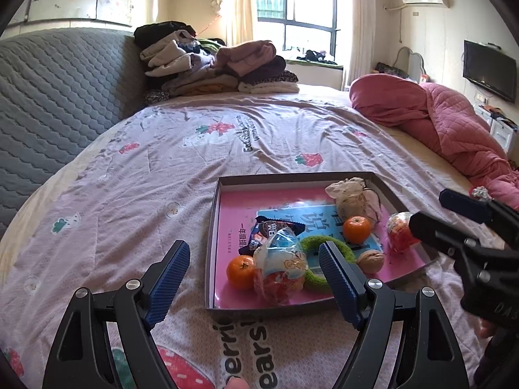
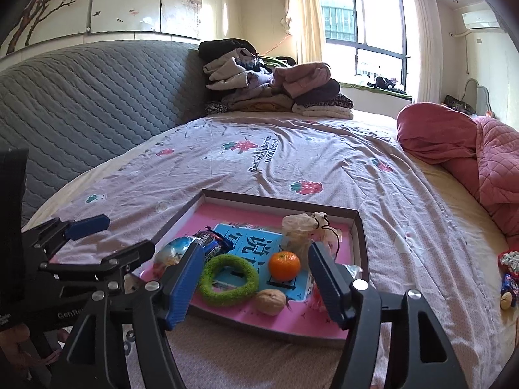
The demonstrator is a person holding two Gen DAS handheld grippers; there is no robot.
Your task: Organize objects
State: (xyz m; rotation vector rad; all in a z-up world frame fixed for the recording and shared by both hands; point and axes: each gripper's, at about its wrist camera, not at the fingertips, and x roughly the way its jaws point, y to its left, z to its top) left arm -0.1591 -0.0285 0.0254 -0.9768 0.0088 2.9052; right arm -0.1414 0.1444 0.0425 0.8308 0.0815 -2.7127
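Note:
A shallow brown box [image 1: 211, 227] [image 2: 363, 236] with a pink and blue bottom lies on the bed. In it are two oranges [image 1: 240, 271] [image 1: 356, 229], a green ring [image 2: 228, 275], a walnut [image 2: 270, 301], a dark snack packet [image 1: 275, 228], a blue and orange snack bag [image 1: 281, 267], a red wrapped snack [image 1: 399, 231] and a small cloth pouch [image 2: 300, 230]. My left gripper [image 1: 254, 272] is open and empty at the box's near left corner. My right gripper [image 2: 253, 278] is open and empty over the box's near edge; it also shows in the left wrist view [image 1: 438, 210].
The bed has a lilac strawberry-print sheet [image 1: 162, 178]. A grey quilted headboard [image 1: 58, 97] is at left, a pile of folded clothes [image 1: 214, 64] at the far end, and a pink quilt [image 1: 438, 120] at right. Small items [image 2: 509, 275] lie on the sheet at far right.

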